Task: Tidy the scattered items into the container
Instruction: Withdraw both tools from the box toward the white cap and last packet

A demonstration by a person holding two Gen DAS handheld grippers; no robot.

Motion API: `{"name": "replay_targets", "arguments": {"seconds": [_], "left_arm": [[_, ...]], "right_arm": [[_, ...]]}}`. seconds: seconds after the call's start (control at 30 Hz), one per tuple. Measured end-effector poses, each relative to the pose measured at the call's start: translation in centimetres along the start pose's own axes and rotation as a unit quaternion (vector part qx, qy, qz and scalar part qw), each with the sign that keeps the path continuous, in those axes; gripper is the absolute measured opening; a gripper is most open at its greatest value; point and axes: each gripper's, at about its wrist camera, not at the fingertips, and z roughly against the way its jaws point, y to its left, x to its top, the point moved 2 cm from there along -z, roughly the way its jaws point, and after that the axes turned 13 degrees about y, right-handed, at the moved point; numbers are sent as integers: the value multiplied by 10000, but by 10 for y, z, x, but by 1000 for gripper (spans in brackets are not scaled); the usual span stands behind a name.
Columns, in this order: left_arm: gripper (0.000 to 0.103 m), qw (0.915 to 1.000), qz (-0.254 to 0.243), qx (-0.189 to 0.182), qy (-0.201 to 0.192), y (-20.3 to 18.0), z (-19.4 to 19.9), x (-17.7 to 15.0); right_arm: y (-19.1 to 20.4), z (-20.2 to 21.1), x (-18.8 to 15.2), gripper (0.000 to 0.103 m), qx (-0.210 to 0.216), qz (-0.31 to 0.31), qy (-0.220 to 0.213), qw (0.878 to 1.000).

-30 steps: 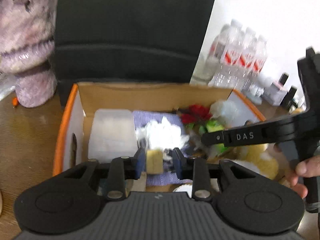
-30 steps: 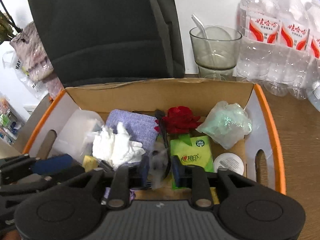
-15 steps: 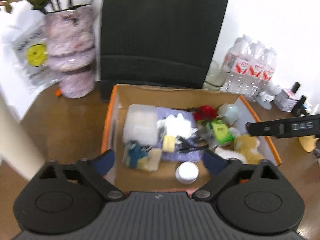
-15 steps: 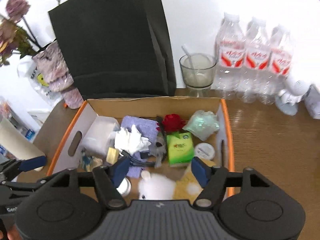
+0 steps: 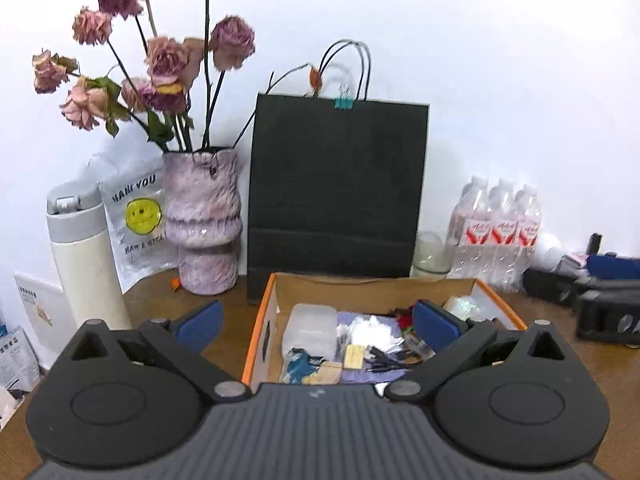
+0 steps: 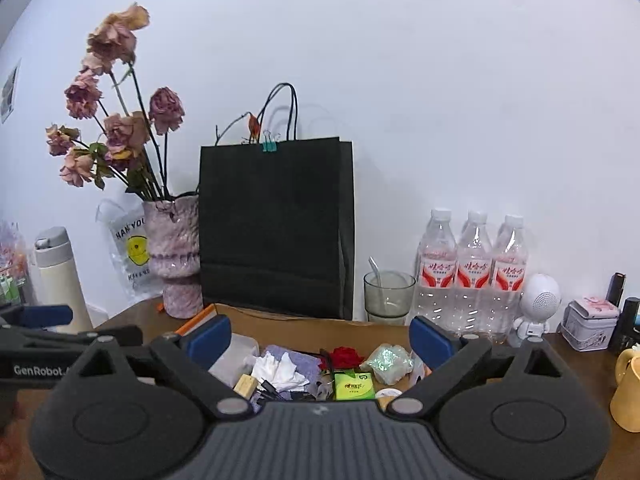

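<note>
Now, container: the orange-edged cardboard box sits low in the centre of both views, on the brown desk.
Contents: clear plastic tub, white tissue, red rose, green packet, wooden block, all inside the box.
Left gripper: jaws wide apart, nothing between them.
Right gripper: jaws opening, empty.
Surroundings: black paper bag behind the box, vase of dried roses at left, water bottles at right.
Progress: apparently near done; no loose small item shows on the visible desk beside the box.
</note>
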Motion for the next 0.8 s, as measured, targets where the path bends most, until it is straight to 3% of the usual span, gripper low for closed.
{"name": "replay_targets", "arguments": {"seconds": [0.17, 0.3, 0.4, 0.47, 0.6, 0.7, 0.8], "left_arm": [[103, 9999, -155, -12, -59, -9, 13, -6], [103, 10000, 17, 35, 77, -7, 29, -47], [103, 9995, 2, -35, 306, -6, 39, -84], [103, 9991, -64, -32, 409, -6, 48, -106], [103, 9978, -402, -92, 522, 6, 74, -150], [103, 9957, -335, -237, 828, 14, 84, -170], [103, 9928, -459, -530, 975, 10, 81, -176]], "right_arm": [[8, 6, -17, 96, -71, -77, 31, 9999], [10, 18, -57, 96, 234, -281, 332, 9988], [16, 30, -91, 96, 148, -209, 504, 9984], [18, 42, -111, 96, 148, -322, 596, 9976], [22, 70, -159, 96, 210, -825, 1191, 9892], [28, 90, -195, 96, 258, -854, 1335, 9870], [27, 98, -213, 89, 240, -807, 1393, 9867]]}}
